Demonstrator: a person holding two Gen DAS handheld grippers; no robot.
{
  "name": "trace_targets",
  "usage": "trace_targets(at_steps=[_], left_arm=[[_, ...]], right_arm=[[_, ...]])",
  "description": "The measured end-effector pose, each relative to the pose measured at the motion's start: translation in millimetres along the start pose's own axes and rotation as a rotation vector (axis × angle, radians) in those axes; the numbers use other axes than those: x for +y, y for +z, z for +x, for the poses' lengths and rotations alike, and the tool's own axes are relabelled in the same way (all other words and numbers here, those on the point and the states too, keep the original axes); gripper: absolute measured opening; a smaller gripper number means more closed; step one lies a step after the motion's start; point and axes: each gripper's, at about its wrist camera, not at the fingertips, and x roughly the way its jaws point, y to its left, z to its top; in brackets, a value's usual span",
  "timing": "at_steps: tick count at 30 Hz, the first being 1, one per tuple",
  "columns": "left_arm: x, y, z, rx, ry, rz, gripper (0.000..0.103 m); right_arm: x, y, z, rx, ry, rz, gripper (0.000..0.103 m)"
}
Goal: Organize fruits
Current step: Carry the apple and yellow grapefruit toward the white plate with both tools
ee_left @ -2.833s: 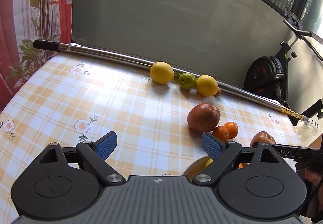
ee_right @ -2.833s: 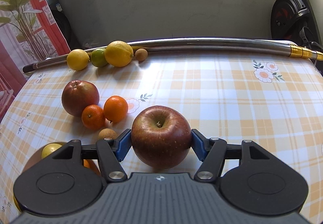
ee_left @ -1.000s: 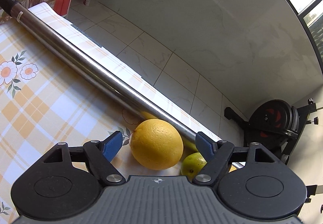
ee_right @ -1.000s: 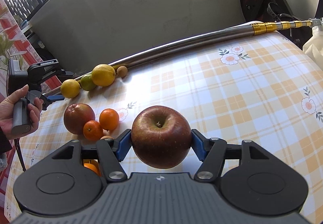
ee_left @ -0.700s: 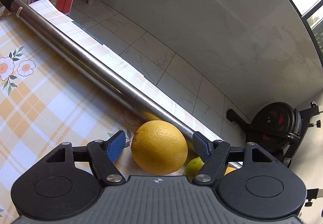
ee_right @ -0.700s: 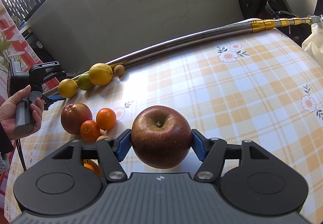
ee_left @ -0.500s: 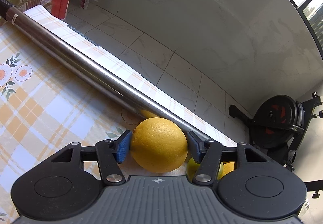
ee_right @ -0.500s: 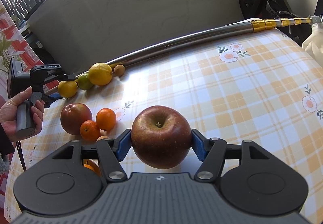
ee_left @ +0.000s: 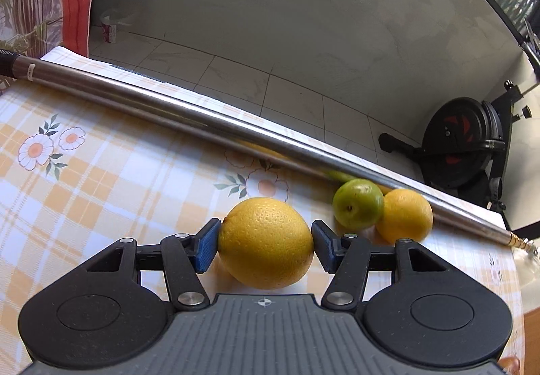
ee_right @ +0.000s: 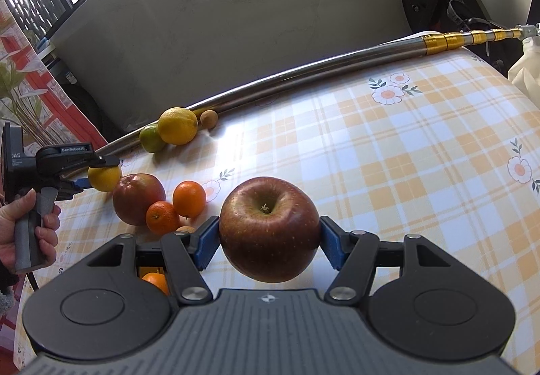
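Two grippers each carry a fruit. Low in the right wrist view, the right gripper clamps a dark red apple between its blue pads, clear of the checked tablecloth. At that frame's left edge, a hand holds the left gripper, its jaws just closed onto a lemon. Behind it sit a green lime and another lemon, touching, against the steel pole crossing the far table edge.

On the table, a pole lies along the far edge, a lime against it, and two oranges at the apple's three o'clock.
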Motion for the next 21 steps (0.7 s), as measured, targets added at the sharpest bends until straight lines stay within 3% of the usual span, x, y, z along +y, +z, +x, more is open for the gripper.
trace_targets(at_steps=[15,21], left_arm=[[15,-66,-111,0.005,-0.137,0.08,0.061],[5,-94,-137,0.017,-0.173,0.189,0.061]], right_arm=[[22,-25,-29,0.013,0.065,-0.011,0.064],[34,-43,-42,0.04,0.087,-0.051,0.064]])
